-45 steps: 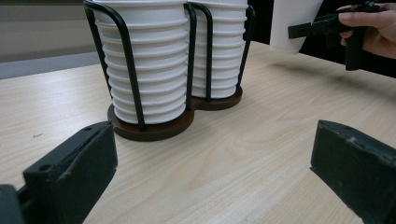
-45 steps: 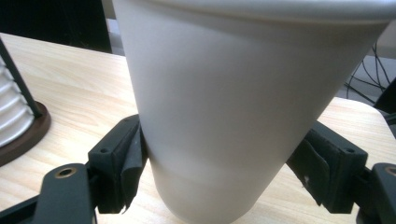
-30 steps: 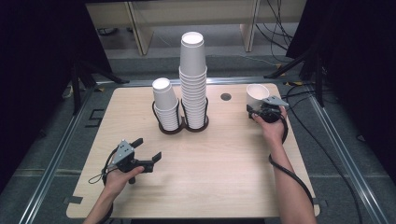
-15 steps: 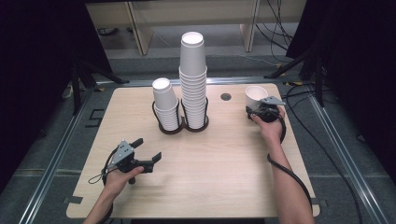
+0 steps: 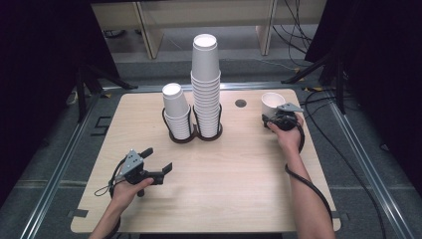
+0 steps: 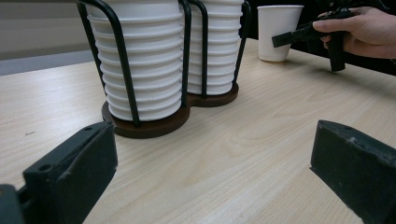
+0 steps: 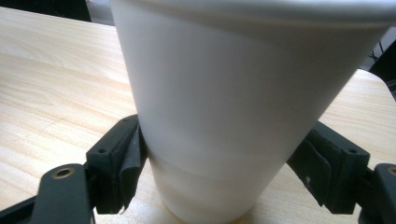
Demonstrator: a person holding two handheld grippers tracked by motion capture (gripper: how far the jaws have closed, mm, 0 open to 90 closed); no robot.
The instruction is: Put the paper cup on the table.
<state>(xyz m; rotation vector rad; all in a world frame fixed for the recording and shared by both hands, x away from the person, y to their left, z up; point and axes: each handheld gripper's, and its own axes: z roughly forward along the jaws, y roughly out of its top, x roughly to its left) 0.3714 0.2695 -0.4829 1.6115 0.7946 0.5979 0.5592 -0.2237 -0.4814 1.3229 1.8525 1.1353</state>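
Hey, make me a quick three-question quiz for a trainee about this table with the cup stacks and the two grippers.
1. True or false: the taller cup stack stands to the right of the shorter cup stack in the high view.
2. Which gripper has its jaws around the single paper cup? A) left gripper B) right gripper C) neither
3. Fill in: both stacks sit in a black wire ____ on the wooden table.

Key
1. True.
2. B. The jaws sit on both sides of the cup's lower part; the left gripper is open over bare table.
3. Holder, on a dark double base.
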